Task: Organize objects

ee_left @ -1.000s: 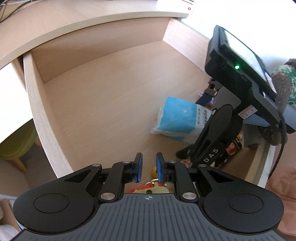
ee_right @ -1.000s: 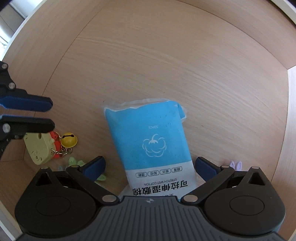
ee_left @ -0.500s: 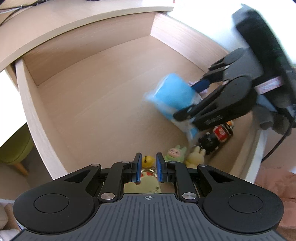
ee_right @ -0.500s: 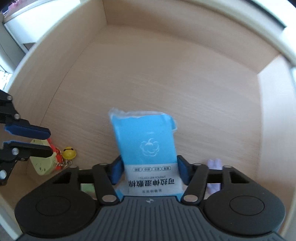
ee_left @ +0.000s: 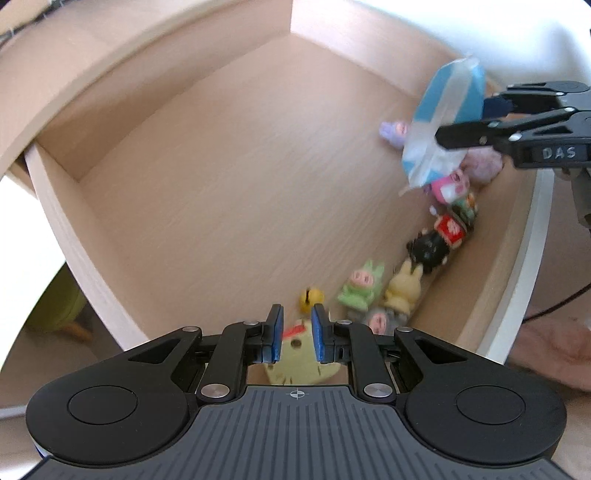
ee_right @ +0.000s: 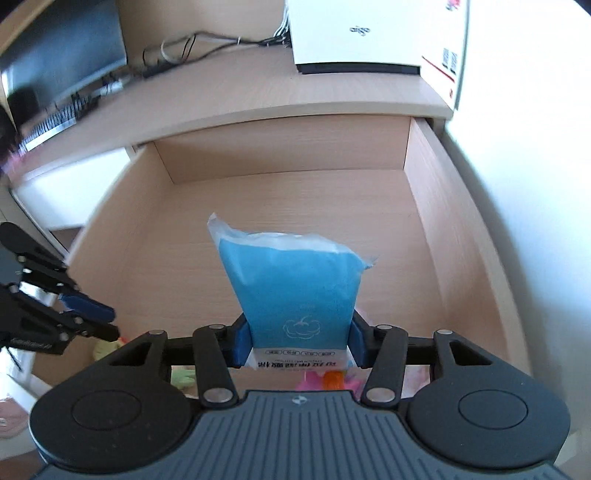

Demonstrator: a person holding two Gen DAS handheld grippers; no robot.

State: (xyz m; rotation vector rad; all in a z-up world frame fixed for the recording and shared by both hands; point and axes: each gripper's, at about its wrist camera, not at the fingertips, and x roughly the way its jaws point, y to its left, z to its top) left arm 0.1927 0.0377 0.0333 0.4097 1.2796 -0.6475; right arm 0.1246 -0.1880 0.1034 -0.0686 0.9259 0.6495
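Observation:
My right gripper [ee_right: 299,341] is shut on a blue pack of wet cotton tissues [ee_right: 291,288] and holds it up above the open wooden drawer [ee_right: 280,206]. The pack [ee_left: 441,122] and the right gripper [ee_left: 491,122] also show at the upper right of the left wrist view. My left gripper [ee_left: 297,332] is nearly shut with a narrow gap and holds nothing; it hovers over a pale yellow keychain toy [ee_left: 299,360] at the drawer's near end. It also shows at the left of the right wrist view [ee_right: 88,317].
Several small toy figures [ee_left: 424,254] lie in a row along the drawer's right wall, with a yellow bell [ee_left: 312,297] near the left gripper. Above the drawer is a desk top [ee_right: 258,96] with a white box [ee_right: 369,33], cables and a monitor [ee_right: 62,51].
My right gripper closed on the blue pack, which lay flat on the drawer floor, and lifted it up and back. My left gripper rose and drew back a little.

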